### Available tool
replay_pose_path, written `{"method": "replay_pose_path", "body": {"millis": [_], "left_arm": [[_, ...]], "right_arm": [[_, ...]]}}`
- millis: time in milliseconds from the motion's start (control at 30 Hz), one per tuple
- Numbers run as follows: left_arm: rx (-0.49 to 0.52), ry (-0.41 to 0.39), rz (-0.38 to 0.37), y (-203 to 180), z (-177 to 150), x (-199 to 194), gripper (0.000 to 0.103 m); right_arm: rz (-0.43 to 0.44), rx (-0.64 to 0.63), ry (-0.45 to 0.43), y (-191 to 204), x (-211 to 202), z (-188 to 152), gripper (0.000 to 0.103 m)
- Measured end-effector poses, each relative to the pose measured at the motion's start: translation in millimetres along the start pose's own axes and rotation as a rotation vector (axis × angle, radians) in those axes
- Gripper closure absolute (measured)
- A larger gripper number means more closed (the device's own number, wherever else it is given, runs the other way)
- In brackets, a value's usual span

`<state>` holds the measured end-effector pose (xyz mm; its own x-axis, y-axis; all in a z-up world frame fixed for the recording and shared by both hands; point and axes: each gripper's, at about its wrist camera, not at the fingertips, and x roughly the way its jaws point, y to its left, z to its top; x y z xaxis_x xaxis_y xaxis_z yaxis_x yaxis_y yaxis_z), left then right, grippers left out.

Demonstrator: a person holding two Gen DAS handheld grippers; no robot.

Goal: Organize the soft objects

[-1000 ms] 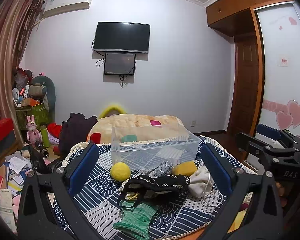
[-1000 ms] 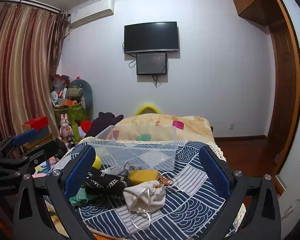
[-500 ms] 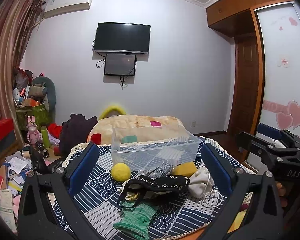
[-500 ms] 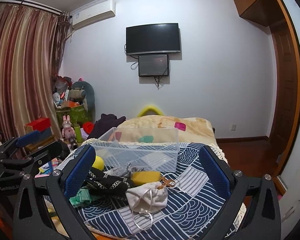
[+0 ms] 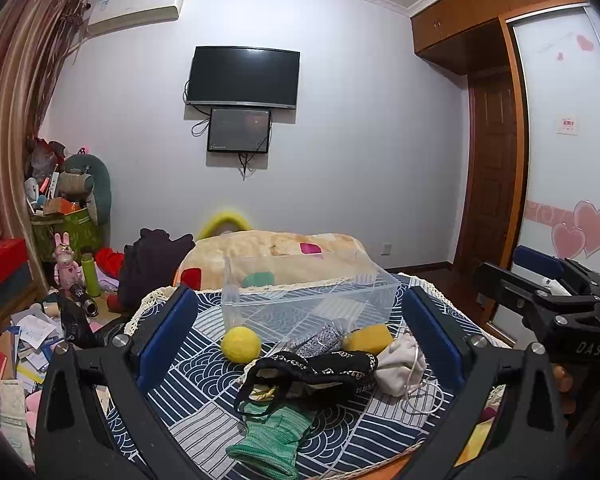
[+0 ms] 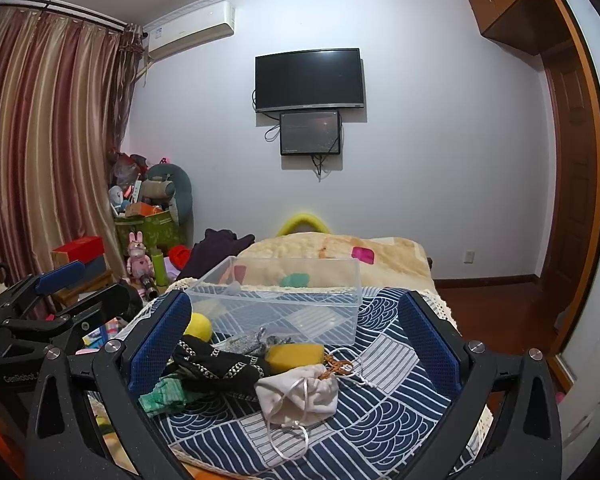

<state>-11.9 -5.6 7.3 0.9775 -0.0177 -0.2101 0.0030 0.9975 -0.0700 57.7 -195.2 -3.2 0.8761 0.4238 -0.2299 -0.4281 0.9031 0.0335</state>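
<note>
A clear plastic box (image 5: 312,300) (image 6: 280,300) stands empty on a blue patterned cloth (image 5: 204,368) (image 6: 380,400). In front of it lie a yellow ball (image 5: 241,344) (image 6: 198,326), a yellow sponge (image 5: 370,338) (image 6: 296,354), a grey pouch (image 5: 316,338), a black patterned cloth (image 5: 320,368) (image 6: 216,364), a white drawstring bag (image 5: 400,364) (image 6: 300,394) and a green glove (image 5: 272,436) (image 6: 162,394). My left gripper (image 5: 300,344) is open and empty above the pile. My right gripper (image 6: 296,344) is open and empty, also short of the pile.
A beige blanket (image 5: 276,252) lies behind the box. Clutter, a pink rabbit toy (image 5: 66,264) and boxes fill the floor at left. A wooden door (image 5: 488,184) and wardrobe stand at right. The right gripper's body shows in the left wrist view (image 5: 548,304).
The right wrist view has shifted slightly, so the scene sits a little further right and lower. The left view is nearly unchanged. Both grippers stay open.
</note>
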Motion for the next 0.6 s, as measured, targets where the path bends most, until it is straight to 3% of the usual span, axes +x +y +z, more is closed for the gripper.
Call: {"method": "replay_pose_path", "body": {"millis": [600], "left_arm": [[0.002,-0.002,0.0,-0.7,1.2,-0.7,0.0]], "right_arm": [[-0.001,0.0,-0.004,1.5,-0.4,0.0,0.0]]}}
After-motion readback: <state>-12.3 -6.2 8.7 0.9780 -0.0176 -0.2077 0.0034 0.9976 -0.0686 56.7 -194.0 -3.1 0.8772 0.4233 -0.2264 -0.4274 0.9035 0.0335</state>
